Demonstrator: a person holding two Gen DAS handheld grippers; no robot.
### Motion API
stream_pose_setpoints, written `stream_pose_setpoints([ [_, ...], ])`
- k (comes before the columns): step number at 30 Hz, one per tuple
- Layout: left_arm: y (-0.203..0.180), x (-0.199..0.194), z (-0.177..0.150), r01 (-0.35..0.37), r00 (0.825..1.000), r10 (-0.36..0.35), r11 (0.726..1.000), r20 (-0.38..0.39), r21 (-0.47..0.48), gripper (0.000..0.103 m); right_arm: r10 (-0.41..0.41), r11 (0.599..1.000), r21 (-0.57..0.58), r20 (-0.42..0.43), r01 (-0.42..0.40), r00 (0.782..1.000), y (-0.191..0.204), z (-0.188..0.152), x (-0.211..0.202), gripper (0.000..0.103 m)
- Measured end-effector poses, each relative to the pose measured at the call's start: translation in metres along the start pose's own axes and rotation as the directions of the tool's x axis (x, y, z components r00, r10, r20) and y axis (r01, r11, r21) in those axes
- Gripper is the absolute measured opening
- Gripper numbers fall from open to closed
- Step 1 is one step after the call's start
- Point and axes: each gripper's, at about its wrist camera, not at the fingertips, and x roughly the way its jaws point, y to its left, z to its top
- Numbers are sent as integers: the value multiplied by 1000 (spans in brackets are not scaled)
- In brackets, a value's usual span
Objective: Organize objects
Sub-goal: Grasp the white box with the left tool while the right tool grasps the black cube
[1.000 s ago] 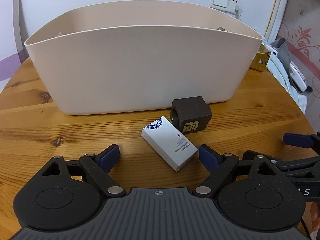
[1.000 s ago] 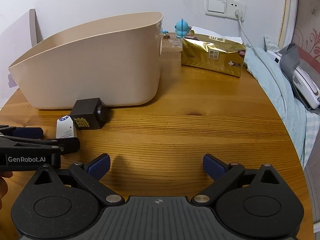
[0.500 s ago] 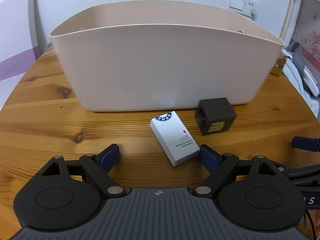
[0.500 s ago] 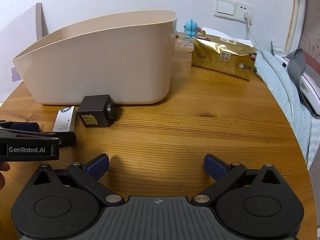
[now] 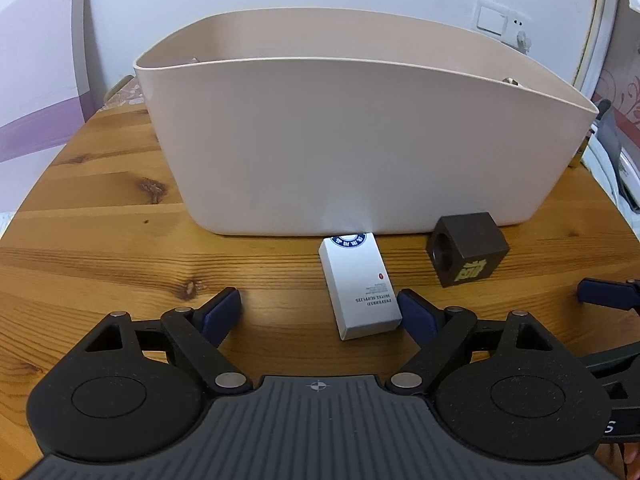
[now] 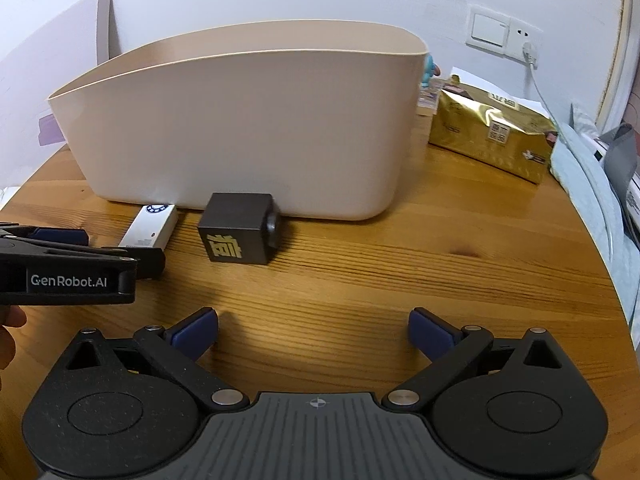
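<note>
- Wooden desk [image 6: 400,280] against a pale wall; a wall switch and socket show at the back, and folded cloth lies past the desk's right edge.
- Standing on it is a large beige bin [image 5: 360,140]; its inside is mostly hidden by the near wall, with only small bits peeking over the rim, so I cannot tell what is already sorted into it.
- Two items lie on the wood outside the bin: a white box [image 5: 358,286], flat, its far end almost at the bin's base; and a dark cube [image 6: 240,228] with a gold character, just beside the box and close to the bin wall.
- Left tool [image 5: 320,312] is aimed down at the white box; its jaws stand wide and are closing, with the box's near end between the pads, the right pad just beside it; no grip yet.
- Right tool [image 6: 314,332] hovers wide over bare wood, nothing between its pads; the dark cube sits ahead and slightly to its left.
- Gold packet [image 6: 492,136] rests beside the bin; whether it belongs to the job is unclear.
- Judgement: at least two items remain to be lifted in; the white box looks to be first, the cube after.
</note>
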Motion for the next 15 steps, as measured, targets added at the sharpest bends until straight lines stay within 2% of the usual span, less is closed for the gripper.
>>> stream_pose_setpoints([
  [3,4,2,2,-2,1000,2,1000,9,-11,85,-2,1000,-10,1,2,1000,3,2,4,103],
  [7,4,6,3,-24,1000,23,999,15,32,85,-6,1000,-20,8,6,1000,9,6,9,103],
  [15,9,11,6,-15,999,13,999,43,41,82,-1,1000,-21,32,2,999,18,16,21,103],
])
